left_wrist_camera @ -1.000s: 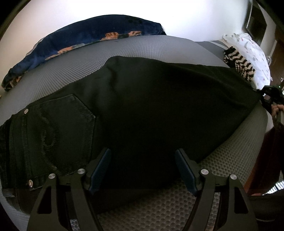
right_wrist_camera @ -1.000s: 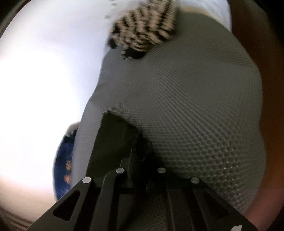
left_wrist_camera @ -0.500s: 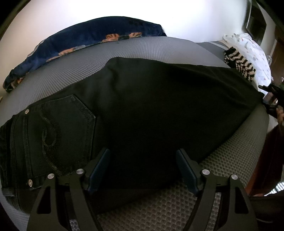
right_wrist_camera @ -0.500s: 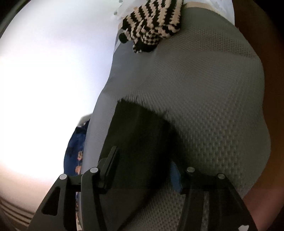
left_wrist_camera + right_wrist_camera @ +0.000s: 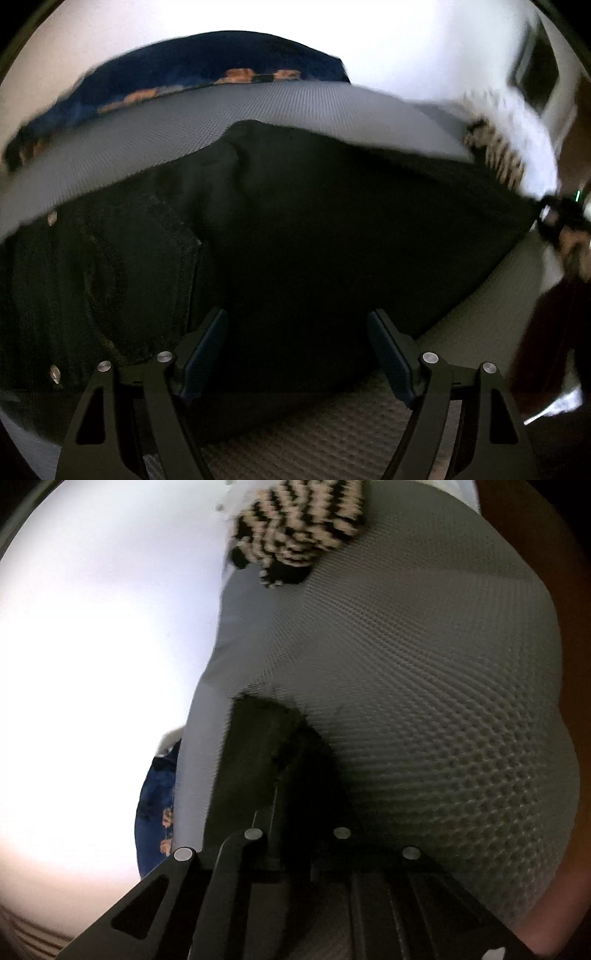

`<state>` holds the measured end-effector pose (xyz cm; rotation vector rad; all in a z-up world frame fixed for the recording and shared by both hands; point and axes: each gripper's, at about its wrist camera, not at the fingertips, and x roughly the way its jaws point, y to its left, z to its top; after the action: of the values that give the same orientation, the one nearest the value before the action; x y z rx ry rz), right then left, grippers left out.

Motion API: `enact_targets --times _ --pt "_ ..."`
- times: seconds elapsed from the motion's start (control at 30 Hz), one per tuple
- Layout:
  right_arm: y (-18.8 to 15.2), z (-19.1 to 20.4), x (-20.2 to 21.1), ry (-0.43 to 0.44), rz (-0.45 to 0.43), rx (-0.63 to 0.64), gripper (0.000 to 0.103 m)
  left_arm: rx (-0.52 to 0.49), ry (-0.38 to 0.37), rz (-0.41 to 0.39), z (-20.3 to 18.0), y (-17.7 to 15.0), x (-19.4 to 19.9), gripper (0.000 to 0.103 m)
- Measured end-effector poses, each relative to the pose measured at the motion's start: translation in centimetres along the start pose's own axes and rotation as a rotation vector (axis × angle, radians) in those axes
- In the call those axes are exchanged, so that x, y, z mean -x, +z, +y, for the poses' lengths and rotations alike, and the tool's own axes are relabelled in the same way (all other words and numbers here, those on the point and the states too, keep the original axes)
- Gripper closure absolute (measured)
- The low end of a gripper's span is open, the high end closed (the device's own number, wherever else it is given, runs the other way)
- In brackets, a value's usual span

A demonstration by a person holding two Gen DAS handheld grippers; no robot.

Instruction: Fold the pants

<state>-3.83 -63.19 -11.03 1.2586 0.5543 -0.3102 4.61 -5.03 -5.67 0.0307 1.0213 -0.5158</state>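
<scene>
Right gripper [image 5: 295, 794]: jaws just closing, now pinched tight on the frayed hem of the black jeans [image 5: 314, 236], likely to lift that leg end for the fold. Left gripper [image 5: 297, 354]: spread wide over the thigh near the back pocket [image 5: 122, 273], pressing nothing, probably poised to pin. Jeans flat along the grey mesh mattress [image 5: 424, 686]. Beyond, a striped knit [image 5: 295, 528] and a navy floral blanket [image 5: 192, 70].

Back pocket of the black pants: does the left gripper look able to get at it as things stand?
Probably yes. The left gripper stands open over the black pants, and the back pocket lies flat just to its left with nothing on top. The right gripper grips the far hem, well clear.
</scene>
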Motion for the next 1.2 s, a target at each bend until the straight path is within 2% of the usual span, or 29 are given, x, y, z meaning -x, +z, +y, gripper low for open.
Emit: enact_targets --times 0.07,0.1,0.23,0.4,0.57,0.73,0.9,1.03,1.2 --pt "-0.2 2.2 0.4 0.037 0.002 0.035 0.095 0.099 -0.059 -0.027 1.6 0.3 1.2 0.024" --pt "-0.5 3.8 0.4 0.054 0.011 0.061 0.095 0.131 -0.065 -0.042 2.3 0.5 1.9 0.024" --pt "-3.1 10.6 -0.4 0.108 0.067 0.204 0.095 0.186 -0.027 -0.110 4.7 0.8 4.7 0.024" --pt "-9.6 19.0 -3.2 0.170 0.190 0.404 0.095 0.248 -0.014 -0.153 7.8 0.5 7.6 0.024" --pt "-18.3 23.9 -6.7 0.205 0.348 0.577 0.095 0.264 0.002 -0.167 10.1 0.0 10.1 0.024" --pt "-25.7 25.1 -9.6 0.189 0.490 0.712 0.095 0.240 0.030 -0.181 11.6 0.3 12.5 0.024" --pt "-32.3 23.8 -11.5 0.110 0.603 0.871 0.094 0.236 0.019 -0.201 12.6 0.5 14.7 0.024" --pt "-35.7 22.3 -11.5 0.071 0.658 0.945 0.094 0.222 0.017 -0.213 12.9 1.0 15.4 0.024" --pt "-37.6 21.0 -11.1 0.050 0.709 1.010 0.094 0.236 -0.018 -0.190 12.3 1.1 13.6 0.024"
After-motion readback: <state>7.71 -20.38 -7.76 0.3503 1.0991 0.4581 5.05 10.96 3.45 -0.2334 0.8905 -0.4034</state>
